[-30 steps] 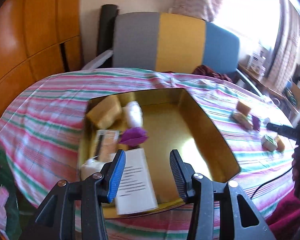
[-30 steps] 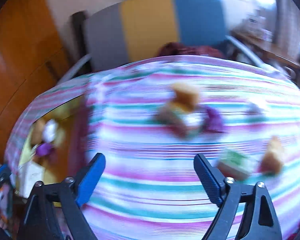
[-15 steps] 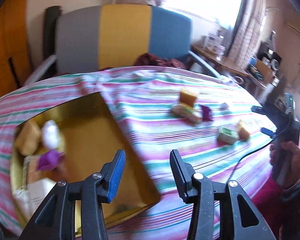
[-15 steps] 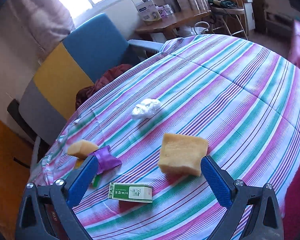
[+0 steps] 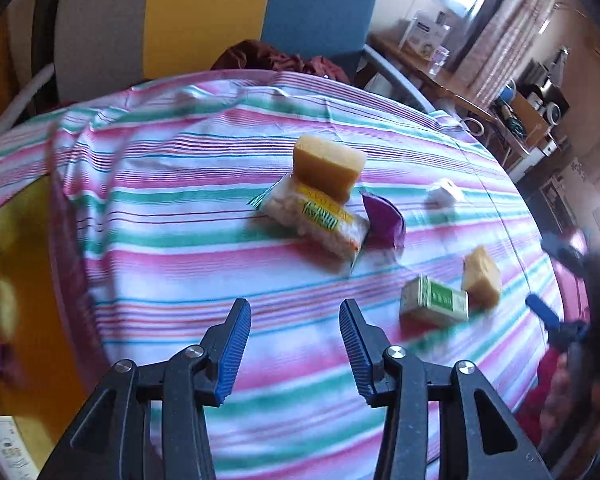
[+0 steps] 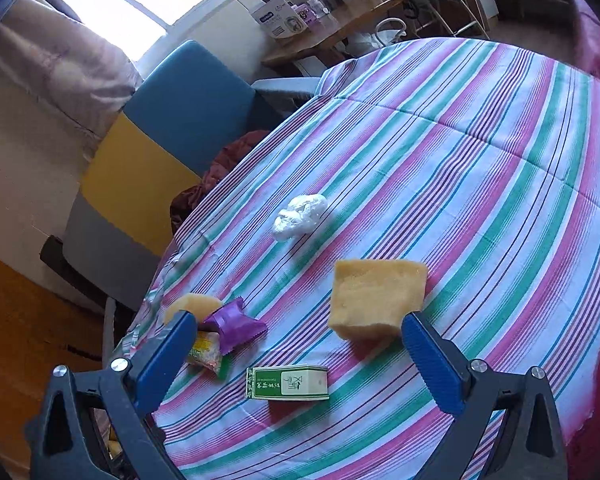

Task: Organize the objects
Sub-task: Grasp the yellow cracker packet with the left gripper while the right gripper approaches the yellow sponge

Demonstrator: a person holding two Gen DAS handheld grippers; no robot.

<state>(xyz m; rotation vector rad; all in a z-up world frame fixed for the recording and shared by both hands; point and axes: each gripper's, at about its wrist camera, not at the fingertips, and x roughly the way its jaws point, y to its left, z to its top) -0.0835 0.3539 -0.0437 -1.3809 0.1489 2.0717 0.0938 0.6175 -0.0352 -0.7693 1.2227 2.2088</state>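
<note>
Here, my right gripper [image 6: 296, 354] is spread wide and holds nothing, hovering over the striped tablecloth [image 6: 480, 168] with a green box [image 6: 287, 383] and a yellow sponge [image 6: 378, 298] lying between its fingers. My left gripper [image 5: 294, 346] is partly open and empty too, above bare cloth, with a noodle packet [image 5: 316, 216] farther ahead.
</note>
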